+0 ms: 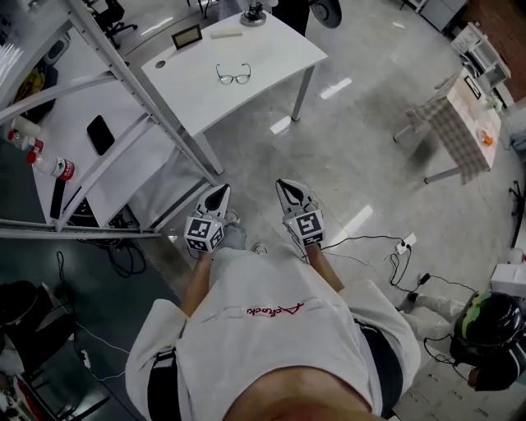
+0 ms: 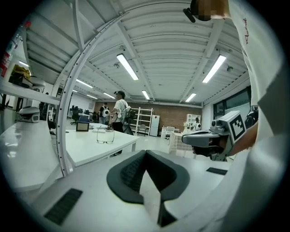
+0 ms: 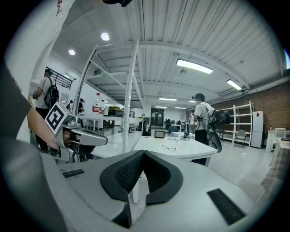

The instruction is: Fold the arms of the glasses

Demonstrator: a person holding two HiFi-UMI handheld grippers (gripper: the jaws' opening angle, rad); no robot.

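Observation:
A pair of glasses (image 1: pixel 233 75) stands with its arms spread on a white table (image 1: pixel 271 45), well ahead of both grippers; it also shows small and far off as the glasses (image 2: pixel 105 135) and the glasses (image 3: pixel 169 142). My left gripper (image 1: pixel 219 196) and right gripper (image 1: pixel 288 191) hang side by side over the floor, close to my body and short of the table. Both are shut with nothing between the jaws. In the left gripper view the pads (image 2: pixel 143 159) meet, and the right gripper (image 2: pixel 206 137) shows alongside.
A metal rack frame (image 1: pixel 140 90) slants across the left, beside a second table with a black phone (image 1: pixel 100 134) and bottles (image 1: pixel 51 164). On the glasses' table sit a small framed screen (image 1: pixel 186 36) and a stand (image 1: pixel 253 14). Cables (image 1: pixel 386 247) lie on the floor. A person (image 3: pixel 202 117) stands beyond the table.

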